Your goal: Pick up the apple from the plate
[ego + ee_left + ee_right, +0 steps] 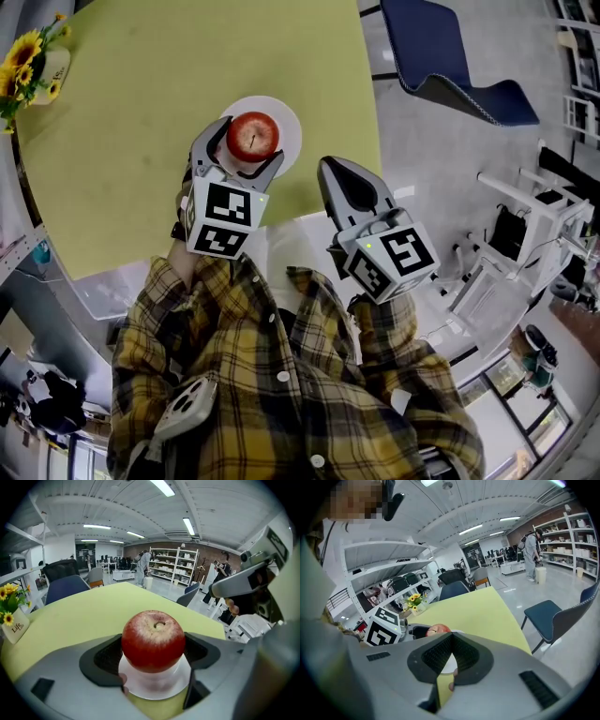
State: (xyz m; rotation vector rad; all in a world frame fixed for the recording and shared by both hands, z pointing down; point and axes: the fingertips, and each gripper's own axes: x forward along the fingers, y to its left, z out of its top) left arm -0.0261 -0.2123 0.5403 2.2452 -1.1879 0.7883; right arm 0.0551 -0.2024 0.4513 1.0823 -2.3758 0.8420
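Head view shows the left gripper (247, 148) tipped down over the green table (169, 84), its jaws squeezing the red apple (253, 136), which sits on the white plate (287, 120) stalk end up, while the right gripper (334, 172) tips down nearby, pinched shut on nothing.

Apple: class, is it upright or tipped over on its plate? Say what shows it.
Upright: the apple rests on the white plate with its stem hollow facing up.

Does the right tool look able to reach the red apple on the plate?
Probably not: the left tool grips the red apple on its round white plate, walling off the shut right tool.
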